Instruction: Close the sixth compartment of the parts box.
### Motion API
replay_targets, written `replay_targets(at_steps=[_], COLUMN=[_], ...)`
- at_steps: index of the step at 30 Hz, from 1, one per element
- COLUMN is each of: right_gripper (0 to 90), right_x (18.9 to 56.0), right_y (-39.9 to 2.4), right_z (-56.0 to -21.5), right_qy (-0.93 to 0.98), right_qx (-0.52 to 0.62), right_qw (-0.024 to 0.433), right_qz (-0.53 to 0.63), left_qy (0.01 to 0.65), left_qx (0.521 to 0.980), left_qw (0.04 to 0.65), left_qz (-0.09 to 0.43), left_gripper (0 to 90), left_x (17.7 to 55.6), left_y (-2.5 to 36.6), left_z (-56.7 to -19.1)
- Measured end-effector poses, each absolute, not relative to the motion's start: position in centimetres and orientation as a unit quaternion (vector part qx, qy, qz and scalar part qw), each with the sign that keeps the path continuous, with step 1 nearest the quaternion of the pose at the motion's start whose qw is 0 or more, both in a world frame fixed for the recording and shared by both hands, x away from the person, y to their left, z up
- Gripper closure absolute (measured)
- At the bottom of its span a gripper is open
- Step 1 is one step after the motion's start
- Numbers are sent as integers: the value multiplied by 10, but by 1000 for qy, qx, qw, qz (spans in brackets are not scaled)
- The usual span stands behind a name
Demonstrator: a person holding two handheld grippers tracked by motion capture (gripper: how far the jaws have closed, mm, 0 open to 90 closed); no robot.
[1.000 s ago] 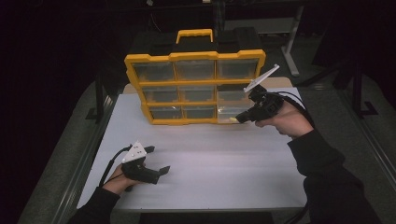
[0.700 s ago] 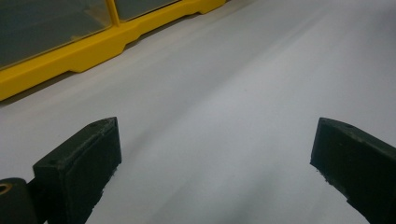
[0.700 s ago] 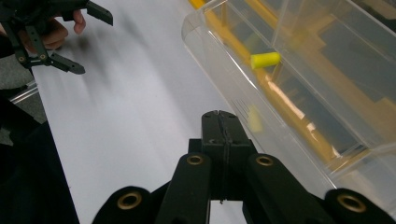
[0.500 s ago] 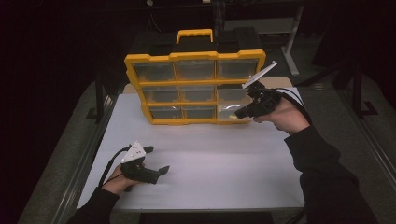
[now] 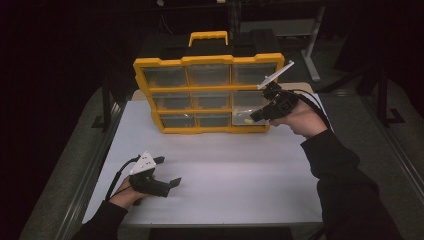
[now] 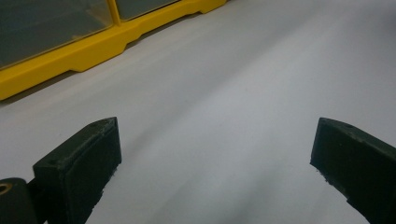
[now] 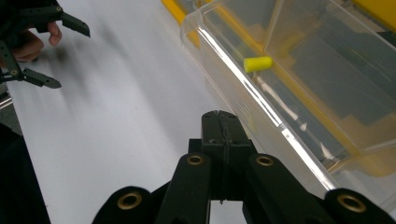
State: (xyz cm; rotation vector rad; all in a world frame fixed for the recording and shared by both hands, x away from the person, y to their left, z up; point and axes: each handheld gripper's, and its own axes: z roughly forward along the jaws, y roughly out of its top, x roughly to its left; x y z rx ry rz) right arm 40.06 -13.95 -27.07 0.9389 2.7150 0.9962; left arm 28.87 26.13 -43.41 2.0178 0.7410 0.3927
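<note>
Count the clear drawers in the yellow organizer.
8 in the yellow organizer: three across the top row, three in the middle, two left in the bottom; the large lower-right drawer is pulled out.

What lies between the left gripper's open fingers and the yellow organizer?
Bare white table separates the left gripper from the yellow organizer, seen in the left gripper view.
</note>
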Motion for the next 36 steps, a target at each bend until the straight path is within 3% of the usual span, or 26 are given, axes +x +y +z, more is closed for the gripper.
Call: replay_targets(at_steps=[36], right_gripper=[891], right_x=[446], right_y=[-136], right_z=[-270], right_qy=[868], right_qx=[348], right_qw=[120], right_qz=[332], left_qy=[302], left_qx=[819], left_qw=[461], left_qz=[160], left_gripper=[12], left_x=[289], left_y=[263], left_z=[-434])
